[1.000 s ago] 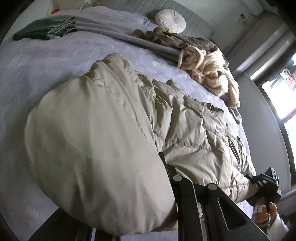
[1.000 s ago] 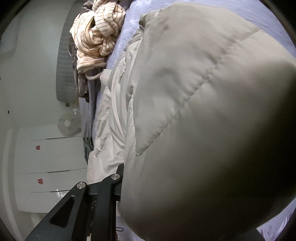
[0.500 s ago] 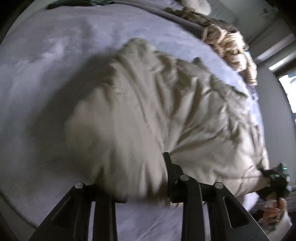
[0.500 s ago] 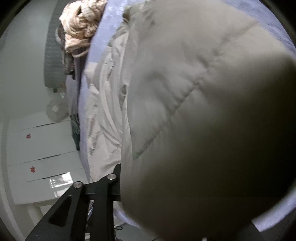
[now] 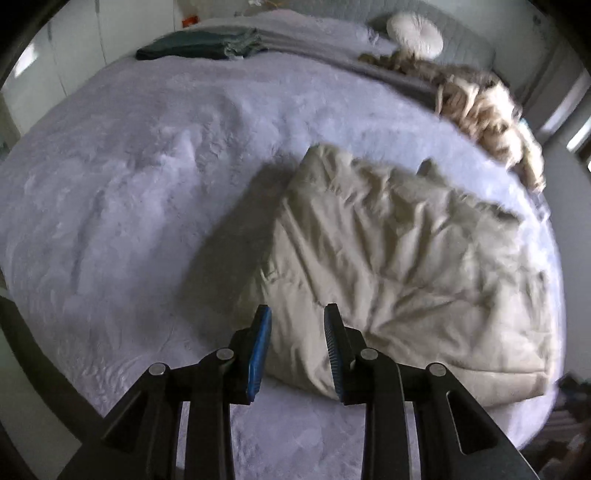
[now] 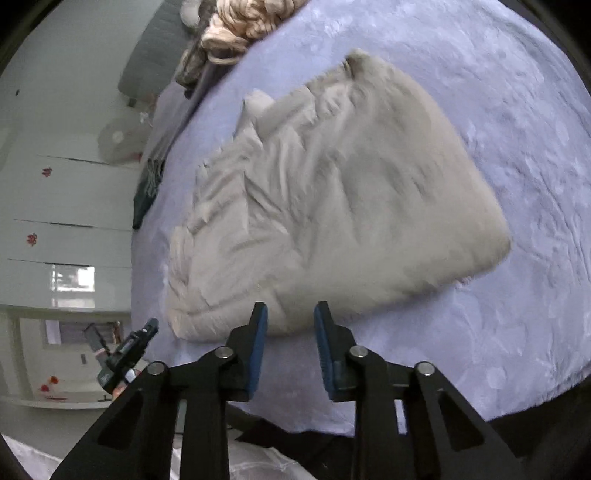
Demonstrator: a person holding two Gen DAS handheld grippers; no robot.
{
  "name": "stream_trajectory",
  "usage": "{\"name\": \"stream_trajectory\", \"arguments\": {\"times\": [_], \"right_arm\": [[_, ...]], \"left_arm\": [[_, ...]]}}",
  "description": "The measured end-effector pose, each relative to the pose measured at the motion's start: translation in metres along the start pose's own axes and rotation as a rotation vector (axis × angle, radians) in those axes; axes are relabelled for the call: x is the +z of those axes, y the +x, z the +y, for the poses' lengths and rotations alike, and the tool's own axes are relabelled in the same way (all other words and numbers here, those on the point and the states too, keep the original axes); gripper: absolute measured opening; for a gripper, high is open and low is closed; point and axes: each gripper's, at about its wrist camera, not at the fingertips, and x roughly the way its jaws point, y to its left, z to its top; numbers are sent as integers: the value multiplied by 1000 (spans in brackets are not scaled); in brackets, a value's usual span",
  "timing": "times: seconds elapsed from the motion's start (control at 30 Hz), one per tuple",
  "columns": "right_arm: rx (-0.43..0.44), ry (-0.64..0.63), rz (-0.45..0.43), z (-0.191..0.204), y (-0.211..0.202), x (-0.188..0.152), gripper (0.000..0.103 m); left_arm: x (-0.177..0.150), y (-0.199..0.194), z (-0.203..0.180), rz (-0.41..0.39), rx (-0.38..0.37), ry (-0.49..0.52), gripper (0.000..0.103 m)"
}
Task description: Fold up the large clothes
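Observation:
A beige puffer jacket (image 5: 399, 266) lies folded in a rough rectangle on the lavender bed cover (image 5: 129, 192); it also shows in the right wrist view (image 6: 332, 206). My left gripper (image 5: 297, 314) is open and empty, just above the jacket's near left corner. My right gripper (image 6: 290, 310) is open and empty, just off the jacket's near edge. The left gripper also shows small in the right wrist view (image 6: 129, 347), past the bed's edge.
A cream striped garment (image 5: 487, 118) is piled on other clothes at the far right of the bed. A folded dark green cloth (image 5: 195, 46) lies at the far side, near a round white cushion (image 5: 415, 33). White cupboards (image 6: 55, 206) stand beyond the bed.
Both grippers have let go of the jacket and pulled back. The jacket has dropped flat onto the bed in a folded shape.

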Motion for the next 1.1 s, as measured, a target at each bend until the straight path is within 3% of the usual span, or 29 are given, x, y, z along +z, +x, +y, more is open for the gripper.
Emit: {"name": "stream_trajectory", "arguments": {"times": [0.1, 0.13, 0.17, 0.27, 0.43, 0.6, 0.73, 0.87, 0.97, 1.03, 1.1], "right_arm": [[-68, 70, -74, -9, 4, 17, 28], [-133, 86, -82, -15, 10, 23, 28], [-194, 98, -76, -21, 16, 28, 28], [-241, 125, -39, -37, 25, 26, 25], [-253, 161, -14, -46, 23, 15, 25], [-230, 108, 1, -23, 17, 5, 29], [-222, 46, 20, -2, 15, 2, 43], [-216, -19, 37, 20, 12, -2, 44], [-205, -46, 38, 29, 10, -4, 52], [-196, -51, 40, 31, 10, -7, 52], [-209, -63, 27, 33, 8, -9, 52]], "left_arm": [[-4, 41, -2, 112, 56, 0, 31], [-4, 47, -1, 131, 52, -4, 31], [-8, 52, 1, 144, 53, -3, 31], [-13, 53, -1, 161, 78, 34, 32], [-19, 34, -11, 180, 104, 66, 32], [-25, 8, -30, 160, 59, 87, 32], [-26, -10, -48, 142, 45, 110, 32], [-26, -21, -59, 122, 38, 125, 32], [-30, -29, -65, 112, 38, 128, 32], [-35, -35, -68, 108, 41, 130, 32], [-38, -39, -70, 107, 49, 133, 66]]}}
